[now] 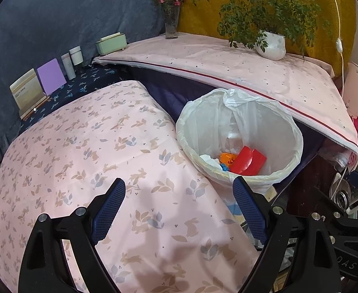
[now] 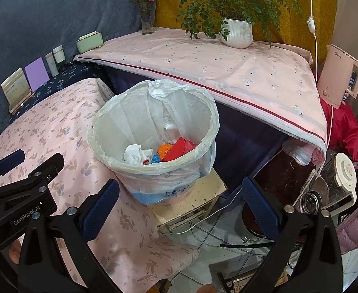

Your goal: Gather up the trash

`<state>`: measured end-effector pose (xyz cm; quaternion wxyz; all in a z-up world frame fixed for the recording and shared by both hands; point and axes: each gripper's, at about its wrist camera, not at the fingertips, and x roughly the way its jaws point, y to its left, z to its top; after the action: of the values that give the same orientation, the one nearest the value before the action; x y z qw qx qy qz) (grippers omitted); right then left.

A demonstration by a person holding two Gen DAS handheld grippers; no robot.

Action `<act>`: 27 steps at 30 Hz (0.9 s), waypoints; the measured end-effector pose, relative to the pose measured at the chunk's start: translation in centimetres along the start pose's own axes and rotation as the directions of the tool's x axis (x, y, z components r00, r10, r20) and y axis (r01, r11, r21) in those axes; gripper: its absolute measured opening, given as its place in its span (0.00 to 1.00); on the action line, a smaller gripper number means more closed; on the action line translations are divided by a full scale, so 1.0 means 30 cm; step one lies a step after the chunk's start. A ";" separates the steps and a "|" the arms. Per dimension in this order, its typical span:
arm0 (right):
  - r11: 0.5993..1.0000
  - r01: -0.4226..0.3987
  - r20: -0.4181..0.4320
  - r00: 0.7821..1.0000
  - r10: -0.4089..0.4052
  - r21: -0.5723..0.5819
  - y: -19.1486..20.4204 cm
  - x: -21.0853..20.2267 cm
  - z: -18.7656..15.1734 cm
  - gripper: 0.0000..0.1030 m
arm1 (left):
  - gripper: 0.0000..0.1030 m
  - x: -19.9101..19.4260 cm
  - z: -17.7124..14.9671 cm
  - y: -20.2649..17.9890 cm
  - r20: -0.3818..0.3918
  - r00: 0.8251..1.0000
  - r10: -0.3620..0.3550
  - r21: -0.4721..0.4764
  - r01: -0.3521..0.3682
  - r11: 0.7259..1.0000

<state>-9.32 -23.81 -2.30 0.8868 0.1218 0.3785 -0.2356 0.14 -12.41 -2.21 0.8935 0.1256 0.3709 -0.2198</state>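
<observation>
Hovering wide open and empty, the left gripper [image 1: 179, 210] and right gripper [image 2: 179, 210] are held just short of the lined trash bin [image 2: 154, 131], which lies ahead, nearer the right, trash already inside.

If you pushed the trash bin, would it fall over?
Probably fairly easily. The trash bin is tall, holds only a few scraps, so it is likely light, and stands on a small stool. Its thin liner looks floppy and slippery.
</observation>
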 end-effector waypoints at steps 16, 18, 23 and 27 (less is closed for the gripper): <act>1.000 0.005 -0.002 1.000 -0.005 -0.004 -0.005 0.006 -0.009 0.93 | 0.83 0.001 0.000 -0.002 -0.007 1.000 -0.002 0.002 0.002 1.000; 1.000 0.005 -0.001 1.000 -0.005 -0.002 -0.005 0.006 -0.009 0.93 | 0.83 0.002 -0.002 -0.002 -0.006 1.000 -0.002 0.003 0.002 1.000; 1.000 0.005 -0.001 1.000 -0.005 -0.003 -0.002 0.005 -0.008 0.93 | 0.83 0.005 -0.002 -0.003 -0.005 1.000 -0.002 0.006 0.002 1.000; 1.000 0.005 -0.003 1.000 -0.005 -0.004 -0.001 0.006 -0.008 0.93 | 0.83 0.008 -0.002 0.000 -0.017 1.000 -0.004 -0.001 0.004 1.000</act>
<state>-9.37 -23.81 -2.59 0.8860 0.1192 0.3804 -0.2367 0.25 -12.46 -2.44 0.8898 0.1263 0.3790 -0.2205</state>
